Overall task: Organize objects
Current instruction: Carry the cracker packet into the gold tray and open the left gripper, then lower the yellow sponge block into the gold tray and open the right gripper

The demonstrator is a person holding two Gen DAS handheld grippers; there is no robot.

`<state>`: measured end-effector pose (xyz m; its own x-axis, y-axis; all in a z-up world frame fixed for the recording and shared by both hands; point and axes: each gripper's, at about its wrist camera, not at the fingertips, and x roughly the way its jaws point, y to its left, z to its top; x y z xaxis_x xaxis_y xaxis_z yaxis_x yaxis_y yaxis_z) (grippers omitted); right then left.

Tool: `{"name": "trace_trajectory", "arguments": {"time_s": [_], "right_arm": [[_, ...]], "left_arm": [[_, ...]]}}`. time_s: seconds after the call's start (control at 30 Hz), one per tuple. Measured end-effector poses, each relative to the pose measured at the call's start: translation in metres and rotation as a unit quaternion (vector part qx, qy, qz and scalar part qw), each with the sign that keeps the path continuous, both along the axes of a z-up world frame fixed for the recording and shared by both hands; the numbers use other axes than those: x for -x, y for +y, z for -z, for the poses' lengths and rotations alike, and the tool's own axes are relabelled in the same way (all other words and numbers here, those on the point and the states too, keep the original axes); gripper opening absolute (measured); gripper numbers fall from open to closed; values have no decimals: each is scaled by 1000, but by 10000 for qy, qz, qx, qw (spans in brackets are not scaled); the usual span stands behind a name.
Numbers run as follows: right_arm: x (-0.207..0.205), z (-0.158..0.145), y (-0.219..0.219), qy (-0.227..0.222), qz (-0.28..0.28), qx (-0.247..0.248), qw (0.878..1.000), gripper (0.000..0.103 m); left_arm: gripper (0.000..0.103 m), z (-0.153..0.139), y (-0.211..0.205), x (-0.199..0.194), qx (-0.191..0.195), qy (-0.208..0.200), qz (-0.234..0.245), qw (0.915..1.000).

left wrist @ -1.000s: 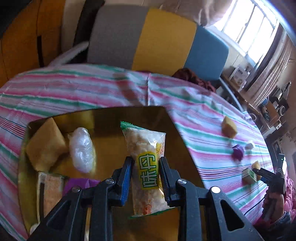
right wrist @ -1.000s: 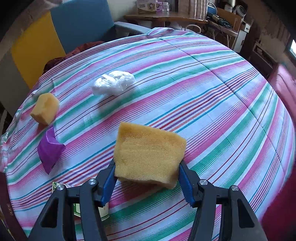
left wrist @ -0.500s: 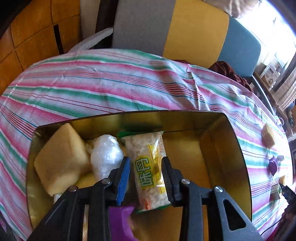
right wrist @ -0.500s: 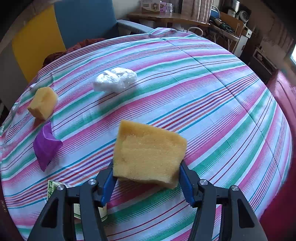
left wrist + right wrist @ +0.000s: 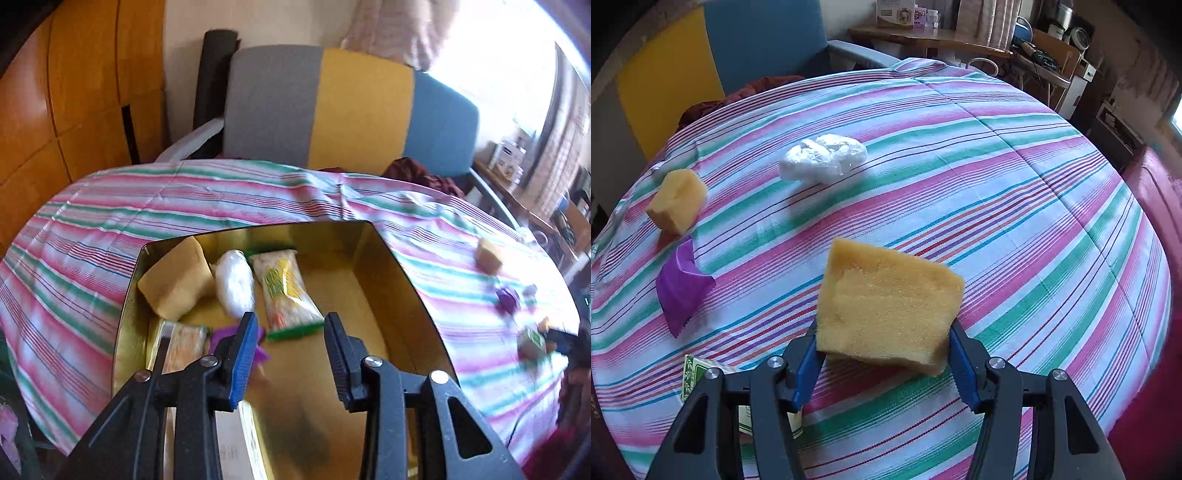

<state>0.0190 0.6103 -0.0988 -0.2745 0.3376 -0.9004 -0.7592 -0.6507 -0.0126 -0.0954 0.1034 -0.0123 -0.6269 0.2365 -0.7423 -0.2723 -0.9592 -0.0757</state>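
A gold tin (image 5: 399, 273) sits on the striped tablecloth. Inside it lie a yellow sponge (image 5: 173, 284), a white plastic bundle (image 5: 234, 284), a yellow-green snack packet (image 5: 286, 291), a flat packet (image 5: 183, 345) and a purple wrapper (image 5: 260, 354). My left gripper (image 5: 290, 332) hovers above the tin just behind the snack packet; its jaws are opening and nothing is between them. My right gripper (image 5: 881, 354) is shut on a big yellow sponge (image 5: 886, 306), lifted over the cloth.
On the cloth in the right wrist view lie a white plastic bundle (image 5: 823, 158), a small yellow sponge (image 5: 677, 201), a purple wrapper (image 5: 681, 286) and a green-white carton (image 5: 698, 373). A grey, yellow and blue chair (image 5: 332, 110) stands behind the table.
My left gripper let go of the snack packet, which now lies in the tin, and drew back and up. The right gripper kept still with its sponge.
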Motion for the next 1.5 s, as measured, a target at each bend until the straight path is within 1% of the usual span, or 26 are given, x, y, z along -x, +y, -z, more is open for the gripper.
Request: {"name": "trace_trajectory", "arguments": {"time_s": [0.1, 0.23, 0.33, 0.47, 0.7, 0.87, 0.97, 1.03, 1.13, 1.23, 1.3, 1.37, 1.43, 1.5], "right_arm": [[-2, -2, -2, 36, 3, -9, 10000, 61], [4, -5, -10, 149, -240, 49, 9996, 60], [10, -6, -22, 111, -465, -68, 9988, 60], [13, -10, -31, 207, -625, -121, 9978, 60], [10, -16, -33, 455, -621, -165, 9969, 61], [12, -31, -47, 752, -880, -171, 9931, 61], [16, -49, -73, 979, -1271, -176, 9869, 61], [23, -60, -97, 1112, -1644, -147, 9800, 61], [38, -74, -143, 1297, -2383, -29, 9625, 61], [52, -88, -200, 1433, -3168, 62, 9376, 61], [61, -96, -238, 1545, -3654, 320, 9174, 61], [68, -104, -276, 1627, -4096, 450, 8965, 61], [75, -106, -311, 1629, -4457, 530, 8786, 61], [82, -105, -343, 1627, -4752, 720, 8617, 61]], "left_arm": [[37, -7, -1, -21, 54, 153, 67, 9998], [37, -13, -6, -37, 65, 263, 63, 9996], [37, -14, -10, -44, 77, 279, 46, 9996], [37, -12, -14, -50, 56, 264, 12, 9996], [37, -3, -21, -57, 66, 136, 14, 9999], [37, -2, -27, -58, 45, 123, 5, 9999], [37, -2, -30, -58, 14, 156, -23, 9999], [37, -3, -33, -58, -25, 147, -47, 9999], [37, -2, -39, -57, -61, 132, -93, 9999], [37, 0, -49, -56, -113, 93, -203, 9997], [37, 1, -59, -55, -147, 74, -315, 9994], [37, 1, -69, -54, -179, 68, -440, 9988], [37, 1, -80, -53, -199, 64, -590, 9980], [37, 3, -92, -52, -199, 50, -737, 9971]]}}
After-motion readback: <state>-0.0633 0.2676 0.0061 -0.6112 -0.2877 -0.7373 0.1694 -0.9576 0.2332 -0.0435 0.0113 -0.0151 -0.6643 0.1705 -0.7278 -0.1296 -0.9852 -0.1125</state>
